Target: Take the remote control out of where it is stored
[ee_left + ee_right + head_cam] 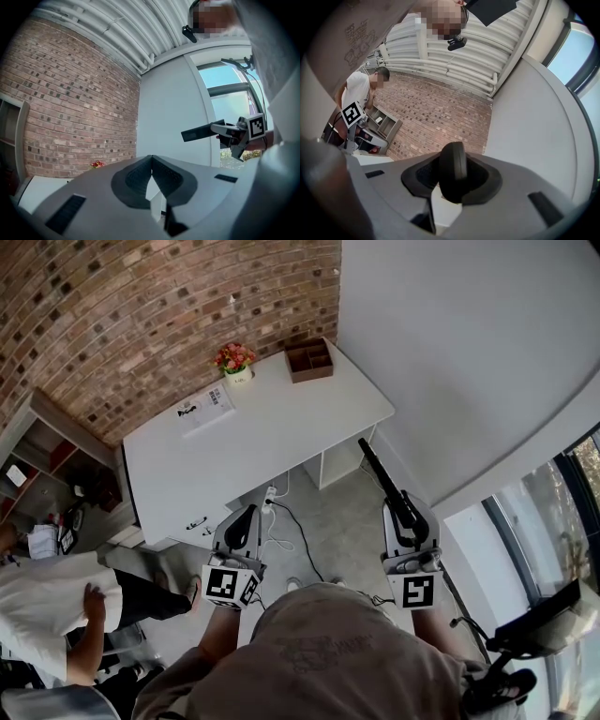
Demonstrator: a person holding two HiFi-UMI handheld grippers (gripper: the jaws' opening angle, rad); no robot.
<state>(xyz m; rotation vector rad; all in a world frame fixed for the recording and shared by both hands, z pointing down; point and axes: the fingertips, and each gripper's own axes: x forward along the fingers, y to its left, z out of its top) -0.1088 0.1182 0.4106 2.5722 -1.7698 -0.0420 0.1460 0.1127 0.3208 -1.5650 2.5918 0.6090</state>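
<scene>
The right gripper (407,517) has its fingers (425,175) part closed and clamped on the black remote control (382,477). The remote sticks straight out beyond the fingertips, clear of the white table (281,442) that lies ahead of them. In the right gripper view the remote shows end on, so only its rounded end between the 2 pads can be seen. In the left gripper view it juts out of the right gripper, off to the right of the left fingers (135,178).

The left gripper (242,521) has its fingers together at the tips, with nothing between them.

Far ahead of both grippers, at the back of the table by the brick wall, stands a brown wooden organiser box (310,378) with several compartments. It is too small to tell what they hold. Just beside it stands a small pot of flowers (234,361), and some papers (208,410) lie nearer. The person's own torso hides the lower arms.
</scene>
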